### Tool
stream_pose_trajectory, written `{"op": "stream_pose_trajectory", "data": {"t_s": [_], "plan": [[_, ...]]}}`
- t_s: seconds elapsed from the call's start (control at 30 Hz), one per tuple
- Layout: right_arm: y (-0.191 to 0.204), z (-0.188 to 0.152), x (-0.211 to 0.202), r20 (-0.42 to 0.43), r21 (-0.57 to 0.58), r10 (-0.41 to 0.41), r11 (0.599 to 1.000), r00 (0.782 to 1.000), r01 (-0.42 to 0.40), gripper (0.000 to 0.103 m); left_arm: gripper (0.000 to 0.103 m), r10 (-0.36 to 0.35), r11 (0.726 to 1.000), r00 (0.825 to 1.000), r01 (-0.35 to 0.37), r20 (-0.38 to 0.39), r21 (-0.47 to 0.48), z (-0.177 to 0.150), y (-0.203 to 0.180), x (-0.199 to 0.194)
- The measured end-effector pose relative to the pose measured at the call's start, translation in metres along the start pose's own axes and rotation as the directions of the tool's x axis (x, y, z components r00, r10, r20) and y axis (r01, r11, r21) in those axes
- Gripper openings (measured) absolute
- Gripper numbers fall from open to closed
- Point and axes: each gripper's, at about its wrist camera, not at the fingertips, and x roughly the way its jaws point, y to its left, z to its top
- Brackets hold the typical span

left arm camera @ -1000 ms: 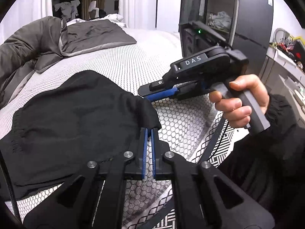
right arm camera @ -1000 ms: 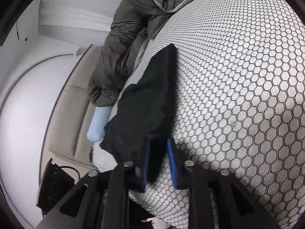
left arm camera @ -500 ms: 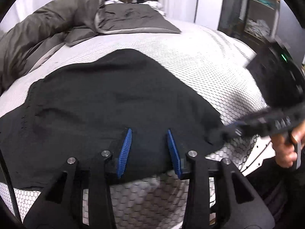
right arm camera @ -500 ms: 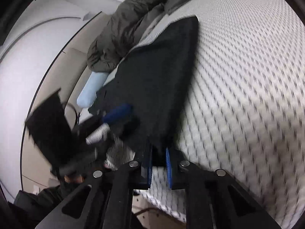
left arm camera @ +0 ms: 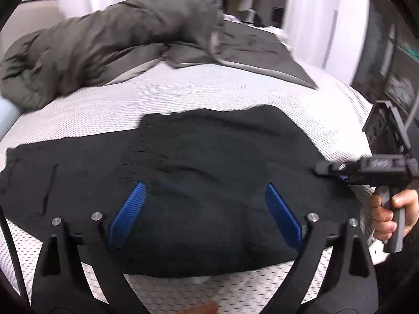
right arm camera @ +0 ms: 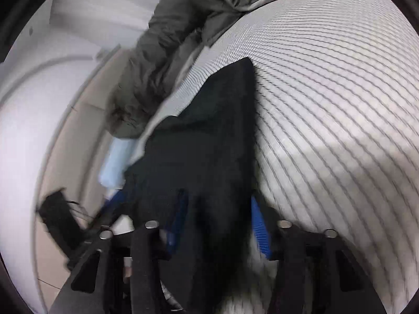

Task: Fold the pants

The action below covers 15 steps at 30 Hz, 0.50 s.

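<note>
Left wrist: unreadable right gripper (left arm camera: 328,169) label.

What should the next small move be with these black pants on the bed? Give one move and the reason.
Probably lift both grippers clear and reposition for the next fold. The left gripper hangs wide open over the black pants, which already lie doubled on the patterned bed cover. The right gripper is also open, with fabric between its fingers, so neither grips the cloth.

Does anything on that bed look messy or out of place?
Mostly the grey duvet, bunched in a heap at the far side rather than spread flat. The black pants lie fairly flat on the patterned sheet, with slight wrinkles.
</note>
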Motion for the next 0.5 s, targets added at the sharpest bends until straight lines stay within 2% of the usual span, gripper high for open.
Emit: {"op": "stream_pose_trajectory", "data": {"t_s": [0.03,0.1,0.17,0.2,0.27,0.33,0.37,0.4,0.43,0.47,0.5], "plan": [[0.008,0.008,0.007,-0.012,-0.066,-0.060,0.996,0.998,0.059,0.017,0.096,0.014,1.000,1.000,-0.014,0.002,-0.013,0.002,0.007,0.001],[0.015,0.016,0.005,0.011,-0.140,-0.096,0.985,0.995,0.097,0.013,0.097,0.034,0.999,0.999,-0.034,0.000,-0.026,0.002,0.023,0.001],[0.010,0.029,0.002,0.056,-0.116,-0.089,0.989,0.995,0.095,0.014,0.101,0.050,0.999,0.999,-0.051,-0.021,-0.017,0.000,0.034,0.004],[0.001,0.036,0.000,0.062,-0.061,-0.107,0.992,0.992,0.111,0.021,0.102,0.058,0.998,0.998,-0.058,-0.032,-0.007,-0.001,0.038,0.007],[-0.010,0.045,-0.001,0.079,-0.012,-0.214,0.976,0.974,0.216,0.023,0.102,0.104,0.995,0.994,-0.103,-0.046,0.012,-0.004,0.045,0.012],[0.002,0.038,-0.016,0.155,-0.035,-0.267,0.961,0.951,0.275,0.024,0.102,0.109,0.994,0.993,-0.108,-0.043,0.025,-0.004,0.048,0.013],[0.015,0.032,-0.025,0.200,-0.079,-0.284,0.949,0.938,0.304,0.024,0.102,0.089,0.996,0.995,-0.088,-0.033,0.034,-0.004,0.047,0.011],[0.037,0.023,-0.031,0.245,-0.161,-0.273,0.935,0.930,0.317,0.029,0.102,0.066,0.997,0.998,-0.065,-0.019,0.052,-0.003,0.043,0.008],[0.055,0.014,-0.032,0.251,-0.237,-0.250,0.921,0.935,0.310,0.033,0.102,0.048,0.996,0.999,-0.047,-0.006,0.076,-0.002,0.036,0.008],[0.069,0.007,-0.031,0.246,-0.287,-0.231,0.910,0.942,0.298,0.043,0.102,0.025,0.993,1.000,-0.025,0.001,0.113,-0.002,0.027,0.008],[0.083,-0.002,-0.023,0.224,-0.346,-0.204,0.897,0.953,0.274,0.049,0.102,-0.005,0.987,1.000,0.005,-0.002,0.158,-0.001,0.015,0.010]]}}
